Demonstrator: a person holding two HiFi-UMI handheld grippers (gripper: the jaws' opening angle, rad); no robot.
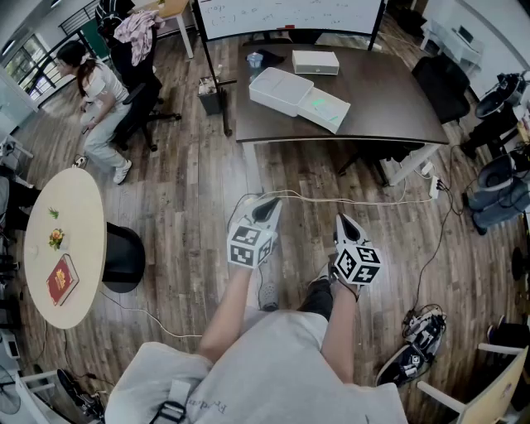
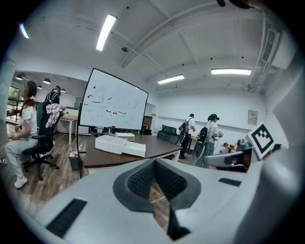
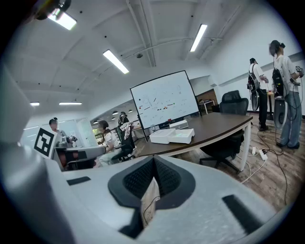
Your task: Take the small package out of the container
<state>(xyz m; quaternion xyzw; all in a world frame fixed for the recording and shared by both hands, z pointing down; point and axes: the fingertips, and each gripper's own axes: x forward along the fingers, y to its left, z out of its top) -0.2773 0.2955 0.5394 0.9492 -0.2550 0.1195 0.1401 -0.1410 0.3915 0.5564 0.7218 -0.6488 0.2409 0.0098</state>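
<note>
A white open container (image 1: 280, 89) lies on the dark table (image 1: 389, 99) ahead, its lid (image 1: 325, 110) folded out to the right with a greenish glow on it. I cannot make out a small package inside. The container also shows in the left gripper view (image 2: 112, 144) and the right gripper view (image 3: 164, 136). My left gripper (image 1: 268, 203) and right gripper (image 1: 343, 220) hang side by side over the wood floor, well short of the table. Both are shut and empty, the left gripper (image 2: 154, 164) and the right gripper (image 3: 153, 162) with pads pressed together.
A second white box (image 1: 315, 61) sits further back on the table. A whiteboard (image 1: 290, 16) stands behind. A seated person (image 1: 99, 99) is at far left, near a round beige table (image 1: 70, 224) and a black stool (image 1: 124, 257). Cables (image 1: 373, 199) cross the floor; office chairs (image 1: 443, 83) stand right.
</note>
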